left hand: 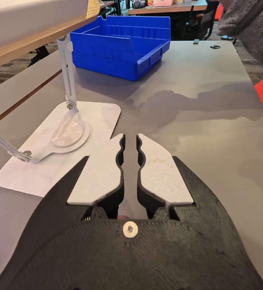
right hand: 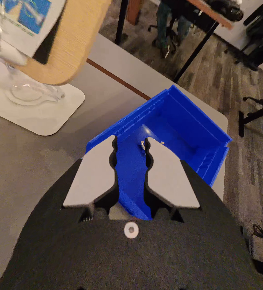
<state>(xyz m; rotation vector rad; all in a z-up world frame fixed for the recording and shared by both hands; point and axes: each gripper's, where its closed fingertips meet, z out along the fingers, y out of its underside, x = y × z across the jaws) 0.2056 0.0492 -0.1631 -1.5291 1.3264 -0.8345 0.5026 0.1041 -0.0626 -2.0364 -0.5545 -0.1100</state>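
In the left wrist view, the left gripper [left hand: 130, 138] hovers low over the grey table [left hand: 198, 141], its two white-faced fingers parted with only bare tabletop showing in the gap between them; it grasps nothing. Just left of its tips lies the white base plate [left hand: 96, 116] of a stand, with a round clear disc [left hand: 69, 133] on it and a slotted white strut [left hand: 68, 69] rising toward the upper left of the frame, where a wooden board [left hand: 33, 37] tilts overhead. In the upper middle of this view sits a blue bin [left hand: 121, 51], well apart from the left gripper, on the far part of the table. A person's grey sleeve [left hand: 253, 31] fills the upper right corner.

In the right wrist view, the right gripper [right hand: 130, 139] is held above the open blue bin [right hand: 190, 125], which occupies the centre and right of the frame near the table's corner. Its fingers stand apart, released, with the bin's blue floor visible between them. A small silver bolt [right hand: 142, 146] lies on the bin floor right beside the inner edge of the right-hand fingertip [right hand: 152, 146] as seen in the frame; whether it touches that finger cannot be told, and the other pad is clearly away from it. A second small silver piece [right hand: 162, 142] peeks out beyond that same finger. The white base plate [right hand: 49, 122] and the wooden board [right hand: 74, 47] appear in the upper left, blurred.
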